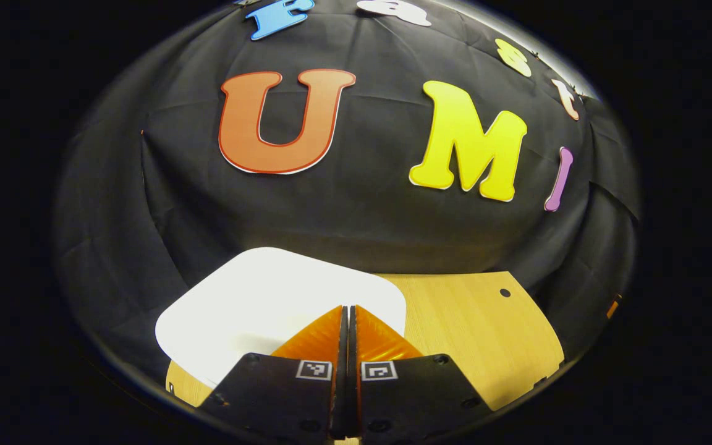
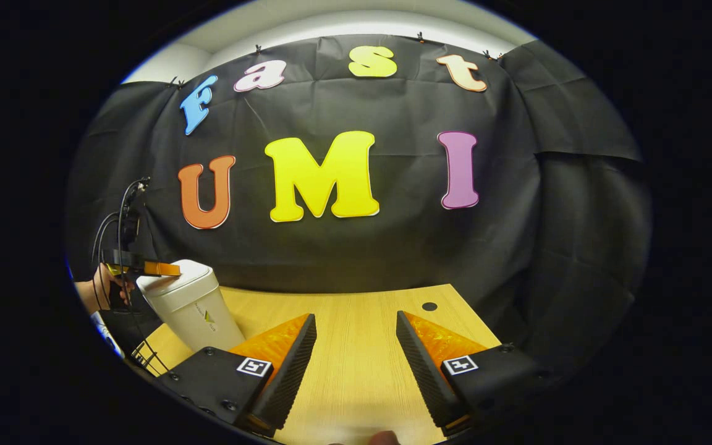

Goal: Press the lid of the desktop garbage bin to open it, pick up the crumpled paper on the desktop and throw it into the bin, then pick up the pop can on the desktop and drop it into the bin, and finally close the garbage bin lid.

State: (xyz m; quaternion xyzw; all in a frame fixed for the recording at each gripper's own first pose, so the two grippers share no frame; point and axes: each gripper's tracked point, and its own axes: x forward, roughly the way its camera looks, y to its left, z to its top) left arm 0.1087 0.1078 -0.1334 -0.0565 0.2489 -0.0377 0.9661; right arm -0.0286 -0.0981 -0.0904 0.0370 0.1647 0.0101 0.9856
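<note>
Left gripper (image 1: pixel 348 309), fingers together, tips over the closed white lid (image 1: pixel 257 303) of the garbage bin (image 2: pixel 192 306) (contact unclear); right gripper (image 2: pixel 356 321), fingers apart, above the wooden desktop (image 2: pixel 356 371); bin at desk's left.

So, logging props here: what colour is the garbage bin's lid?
White, matching the bin body; the lid shows best in the left gripper view.

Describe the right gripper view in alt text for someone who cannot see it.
The right gripper, jaws open and empty, hangs over a wooden desk. At far left a hand holds the left gripper on the closed lid of a white bin. A black cloth wall hangs behind.
</note>
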